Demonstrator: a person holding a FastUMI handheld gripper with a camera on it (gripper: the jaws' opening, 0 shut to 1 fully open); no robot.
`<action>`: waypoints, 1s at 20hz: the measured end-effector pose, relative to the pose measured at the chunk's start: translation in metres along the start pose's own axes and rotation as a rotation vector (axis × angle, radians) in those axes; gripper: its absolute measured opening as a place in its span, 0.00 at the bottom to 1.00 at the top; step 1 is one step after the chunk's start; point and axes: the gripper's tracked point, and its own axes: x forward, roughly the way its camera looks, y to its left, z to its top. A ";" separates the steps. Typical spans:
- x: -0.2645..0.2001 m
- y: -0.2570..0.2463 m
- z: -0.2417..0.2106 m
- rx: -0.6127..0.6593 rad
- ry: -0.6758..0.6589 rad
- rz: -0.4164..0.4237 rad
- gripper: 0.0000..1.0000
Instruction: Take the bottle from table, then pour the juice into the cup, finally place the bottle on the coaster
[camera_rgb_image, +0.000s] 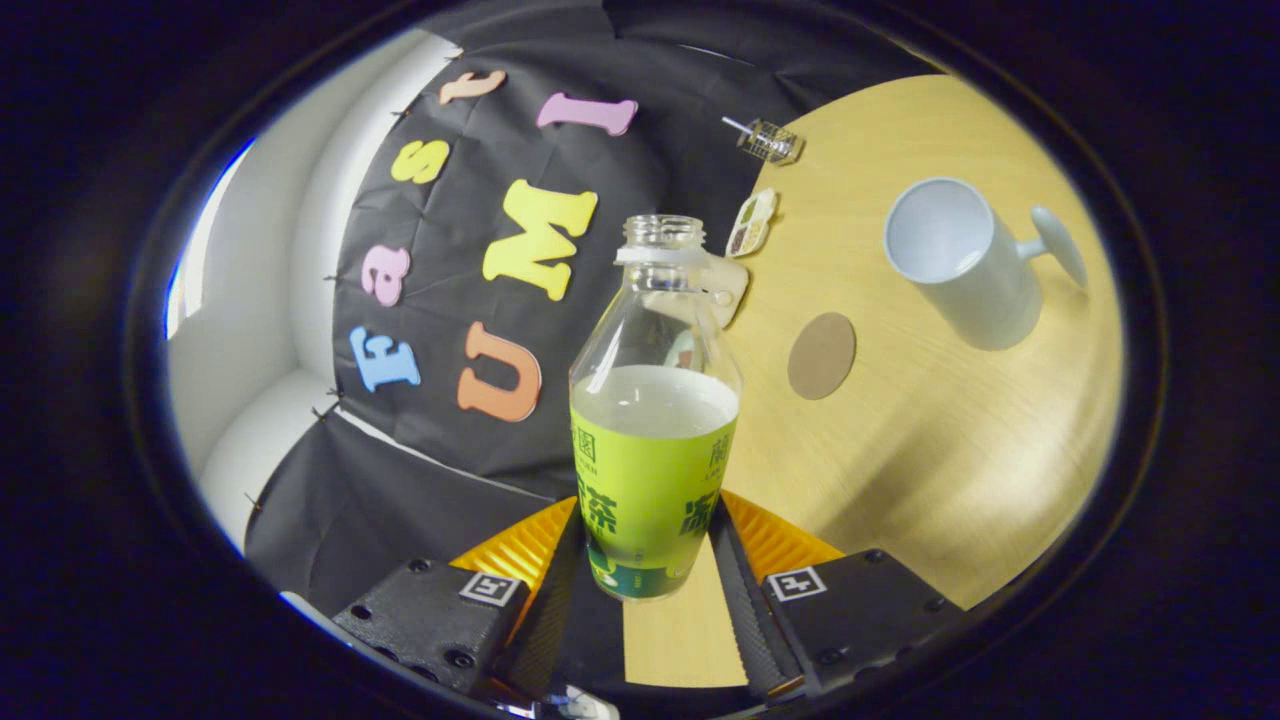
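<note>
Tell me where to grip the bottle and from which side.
Grip the bottle low on its green-labelled body, straight-walled there, unlike the narrowing clear shoulder above. Come side-on, one finger each flank, as the gripper now has it. This leaves the open mouth free to tip toward the cup.

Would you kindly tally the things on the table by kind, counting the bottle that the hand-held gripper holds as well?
Bottle, uncapped, clamped in the hand-held gripper: 1
White cup: 1
Round brown coaster: 1
Small glass jar lying at the far edge: 1
Small packets beyond the bottle: 2
Total: 6
</note>
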 end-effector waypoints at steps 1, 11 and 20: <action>0.000 0.002 0.003 0.042 -0.009 0.014 0.75; 0.004 0.019 0.029 0.231 -0.073 0.127 0.75; 0.012 0.019 0.043 0.363 -0.104 0.184 0.75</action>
